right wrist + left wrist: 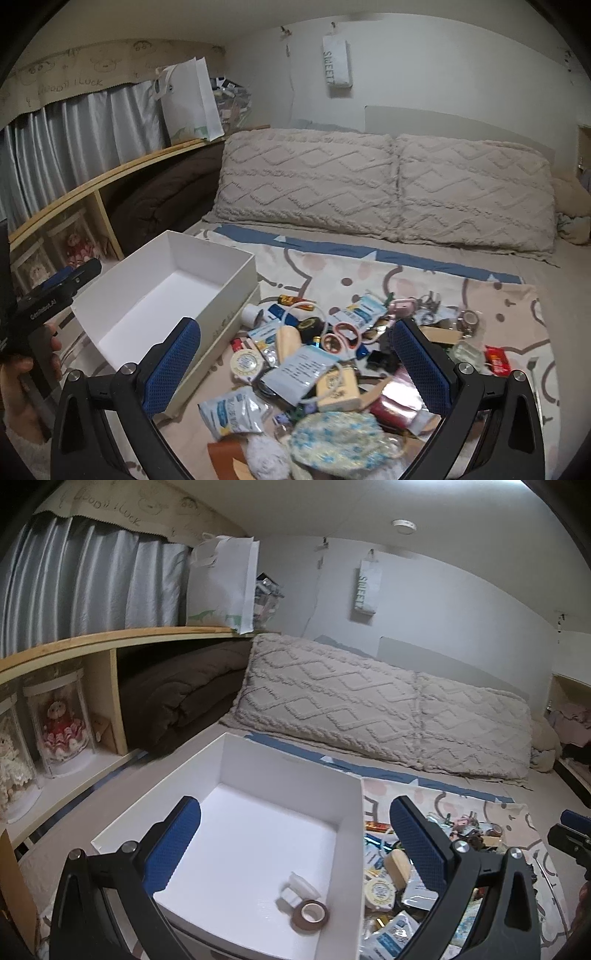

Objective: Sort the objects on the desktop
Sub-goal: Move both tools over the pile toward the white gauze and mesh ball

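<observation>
A white open box [291, 771] [207, 258] lies on the bed at the left. Inside it rest a brown tape roll [309, 915] and a small white piece [297, 888]. My left gripper [295, 834] hangs open above the box, holding nothing. To the right of the box spreads a heap of small objects [314, 354] [391, 886]: blue-white sachets [301, 371], pink scissors [341, 334], a round yellow tin [245, 363] and a floral pouch [340, 441]. My right gripper [295, 354] stands open over the heap with nothing between its fingers.
Two beige knitted pillows [388, 184] line the back of the bed. A wooden shelf [92, 642] with dolls and a folded brown blanket [184, 694] runs along the left. A white paper bag [221, 587] stands on the shelf. A hand [18, 387] holds the left gripper's handle.
</observation>
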`<state>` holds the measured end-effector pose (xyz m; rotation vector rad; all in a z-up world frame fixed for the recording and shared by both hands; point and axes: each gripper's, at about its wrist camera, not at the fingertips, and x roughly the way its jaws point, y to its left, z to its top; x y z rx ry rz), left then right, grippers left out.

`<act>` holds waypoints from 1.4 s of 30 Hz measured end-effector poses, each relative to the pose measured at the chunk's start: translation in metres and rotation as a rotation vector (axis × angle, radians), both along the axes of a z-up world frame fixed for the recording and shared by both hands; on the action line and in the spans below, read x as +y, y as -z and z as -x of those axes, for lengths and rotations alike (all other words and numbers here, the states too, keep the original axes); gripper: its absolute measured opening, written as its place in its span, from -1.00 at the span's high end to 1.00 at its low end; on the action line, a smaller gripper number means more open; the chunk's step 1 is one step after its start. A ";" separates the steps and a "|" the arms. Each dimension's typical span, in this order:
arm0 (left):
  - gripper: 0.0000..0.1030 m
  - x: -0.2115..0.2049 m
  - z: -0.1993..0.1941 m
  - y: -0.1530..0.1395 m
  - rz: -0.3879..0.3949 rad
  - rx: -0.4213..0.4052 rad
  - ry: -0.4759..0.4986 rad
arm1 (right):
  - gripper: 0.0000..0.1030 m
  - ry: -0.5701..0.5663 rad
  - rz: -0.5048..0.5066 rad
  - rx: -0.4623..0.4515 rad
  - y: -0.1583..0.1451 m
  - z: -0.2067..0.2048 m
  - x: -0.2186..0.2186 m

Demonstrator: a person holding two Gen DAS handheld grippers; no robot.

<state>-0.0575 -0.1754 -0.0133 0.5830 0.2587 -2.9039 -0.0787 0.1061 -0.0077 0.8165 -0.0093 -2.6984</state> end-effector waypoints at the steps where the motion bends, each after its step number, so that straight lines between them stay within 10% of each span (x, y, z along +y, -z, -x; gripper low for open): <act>1: -1.00 0.003 -0.001 -0.001 0.000 0.005 0.007 | -1.00 0.004 -0.003 0.003 -0.001 -0.003 0.006; 42: -1.00 0.143 -0.036 0.010 0.118 0.112 0.280 | -1.00 0.263 0.038 0.213 0.033 -0.098 0.133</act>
